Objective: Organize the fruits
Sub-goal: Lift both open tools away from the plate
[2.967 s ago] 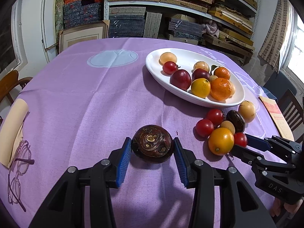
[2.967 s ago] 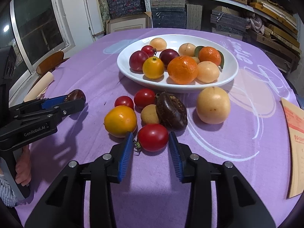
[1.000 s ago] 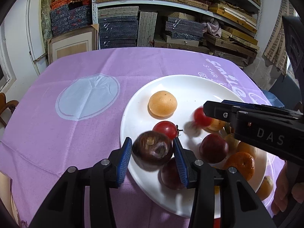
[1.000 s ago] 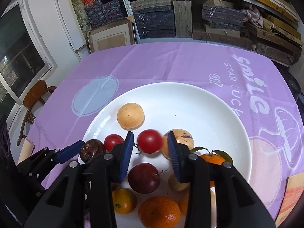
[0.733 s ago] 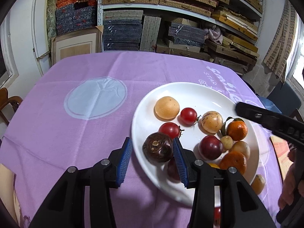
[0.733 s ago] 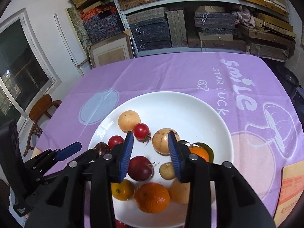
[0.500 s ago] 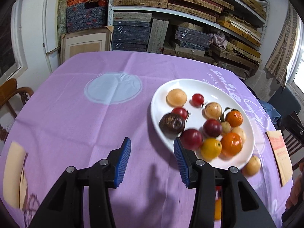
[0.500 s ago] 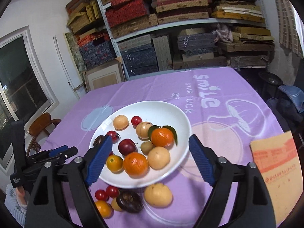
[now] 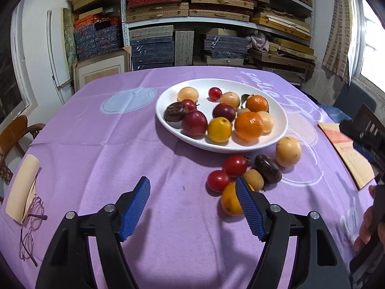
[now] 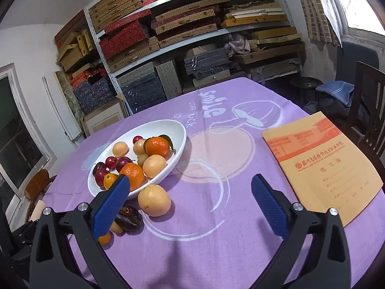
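Fruits lie in two groups on the purple tablecloth (image 9: 101,149). Most sit in the white oval plate (image 9: 276,133), toward one o'clock in the left wrist view: a dark passion fruit (image 9: 175,112) at the plate's nine o'clock rim, a red plum (image 9: 194,123) touching it, a yellow-orange citrus (image 9: 219,130), two mandarins (image 9: 249,126), pale round fruits and cherry tomatoes. The rest lie loose on the cloth just outside the plate's near rim: two red tomatoes (image 9: 235,165), a second dark passion fruit (image 9: 267,168), a large pale yellow fruit (image 9: 288,152), a small tan fruit (image 9: 253,179) and an orange (image 9: 230,201).

The left gripper (image 9: 192,208) hovers above bare cloth at six o'clock of the plate, its blue jaws spreading with nothing between them; its right pad overlaps the orange in view. The right gripper (image 10: 196,203) has its jaws spreading very wide over bare cloth, pinching nothing, with the large pale fruit just at its ten o'clock. A tan exercise book (image 10: 322,166) lies at two o'clock in the right wrist view. Spectacles (image 9: 31,226) lie at the cloth's eight o'clock edge in the left view.
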Available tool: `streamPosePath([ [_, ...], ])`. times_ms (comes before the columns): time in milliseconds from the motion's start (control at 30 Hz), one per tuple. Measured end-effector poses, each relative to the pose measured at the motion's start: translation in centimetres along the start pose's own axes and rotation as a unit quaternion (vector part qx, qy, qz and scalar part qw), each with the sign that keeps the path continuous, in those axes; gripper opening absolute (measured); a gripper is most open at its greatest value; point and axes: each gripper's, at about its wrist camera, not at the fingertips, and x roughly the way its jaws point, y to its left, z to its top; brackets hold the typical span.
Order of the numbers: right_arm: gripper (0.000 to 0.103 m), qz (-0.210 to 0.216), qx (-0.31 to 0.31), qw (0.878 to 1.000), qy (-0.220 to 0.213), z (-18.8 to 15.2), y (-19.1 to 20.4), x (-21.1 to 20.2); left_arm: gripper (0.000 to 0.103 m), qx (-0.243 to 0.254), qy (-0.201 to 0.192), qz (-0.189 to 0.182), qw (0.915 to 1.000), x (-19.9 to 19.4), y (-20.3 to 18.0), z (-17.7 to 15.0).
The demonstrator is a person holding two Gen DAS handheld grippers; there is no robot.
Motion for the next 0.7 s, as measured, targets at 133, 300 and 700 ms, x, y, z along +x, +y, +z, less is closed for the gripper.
streamPosePath([
  [133, 0.099, 0.007, 0.017, 1.0, 0.013, 0.1, -0.3, 0.1, 0.074, -0.002, 0.008, 0.006, 0.9999, 1.0, -0.7, -0.5],
  [300, 0.099, 0.01, 0.011, 1.0, 0.016, 0.0, 0.0, 0.0, 0.079, -0.008, 0.007, 0.006, 0.9999, 1.5, -0.8, -0.6],
  [700, 0.099, 0.008, 0.017, 1.0, 0.023, 0.1, -0.2, 0.3, 0.083, 0.013, 0.007, -0.007, 0.9999, 2.0, -2.5, -0.6],
])
